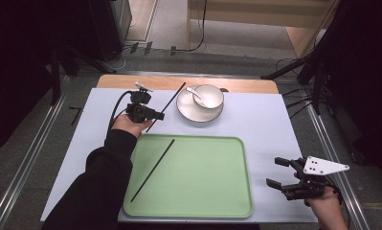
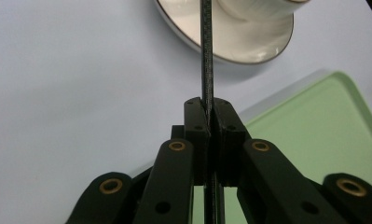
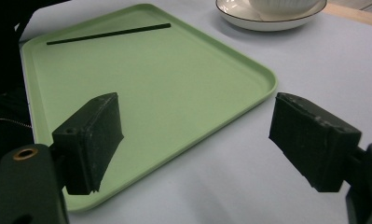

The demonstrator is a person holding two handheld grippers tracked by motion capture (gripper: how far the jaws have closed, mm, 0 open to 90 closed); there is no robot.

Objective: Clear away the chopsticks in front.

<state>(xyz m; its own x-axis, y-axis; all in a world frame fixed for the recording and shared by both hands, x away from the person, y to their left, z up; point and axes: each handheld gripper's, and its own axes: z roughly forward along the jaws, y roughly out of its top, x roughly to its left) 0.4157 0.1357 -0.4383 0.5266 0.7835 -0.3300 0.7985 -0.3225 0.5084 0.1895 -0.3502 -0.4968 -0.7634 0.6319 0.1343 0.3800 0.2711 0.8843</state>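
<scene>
Two chopsticks: one (image 1: 165, 107) clamped in left hand-held gripper (image 1: 156, 115), one (image 1: 152, 170) on tray (image 1: 227, 191); right hand-held gripper (image 1: 274, 173) wide.

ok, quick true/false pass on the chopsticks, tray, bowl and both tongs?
1. The left tongs are shut on a chopstick. True.
2. Both chopsticks lie on the tray. False: only the second chopstick lies there; the other is held by the left tongs.
3. The right tongs hold a spoon. False: they are open and empty, beside the tray; the spoon sits in the bowl.
4. The bowl stands on a plate. True.
5. The plate is on the tray. False: it sits on the table beyond the tray.
</scene>
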